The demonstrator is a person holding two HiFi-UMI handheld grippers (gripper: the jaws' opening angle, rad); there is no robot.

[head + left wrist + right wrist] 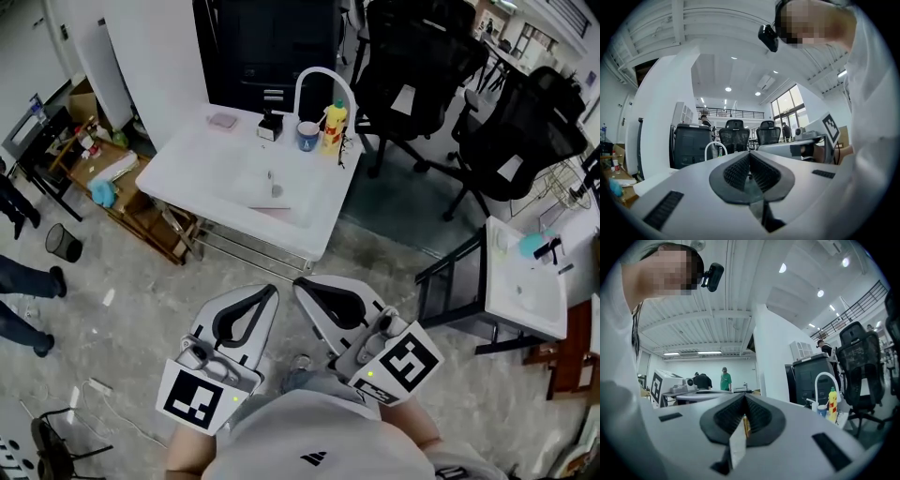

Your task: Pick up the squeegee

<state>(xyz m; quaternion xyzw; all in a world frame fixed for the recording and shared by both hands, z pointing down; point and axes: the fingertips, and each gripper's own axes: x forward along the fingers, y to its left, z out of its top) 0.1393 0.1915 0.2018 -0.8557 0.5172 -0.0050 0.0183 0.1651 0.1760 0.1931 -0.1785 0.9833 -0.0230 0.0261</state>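
**Two grippers held shut and empty, short of the sink desk**

1. Person, white shirt [314,436], at the lower edge of the head view, with both grippers held close in front of the body, side by side and pointing level toward the desk.
2. Left gripper [273,288]: jaws were closed tip to tip, with nothing between them. Marker cube at its rear.
3. Right gripper [301,282]: jaws likewise were pressed together and held nothing. Its tips lay just beside those of the left gripper.
4. Floor [141,309]: pale and speckled, lying between the grippers and the desk.
5. Desk [187,169]: white, with a sunken basin, well apart from both grippers.
6. Along its far edge, left to right: a pink flat thing [223,120], a small black-and-white thing [269,126], a blue cup [307,136] and a yellow bottle [335,127], the last two under an arched white tap [323,77].
7. Squeegee: it was not in either gripper. The things on the desk were too small to tell which of them it was.
8. Left of the desk: a low wooden shelf [141,211] and a wire bin [63,242].
9. Behind the desk: a dark cabinet [267,47].
10. To the right: black office chairs [422,66] and a second white sink desk [525,300].
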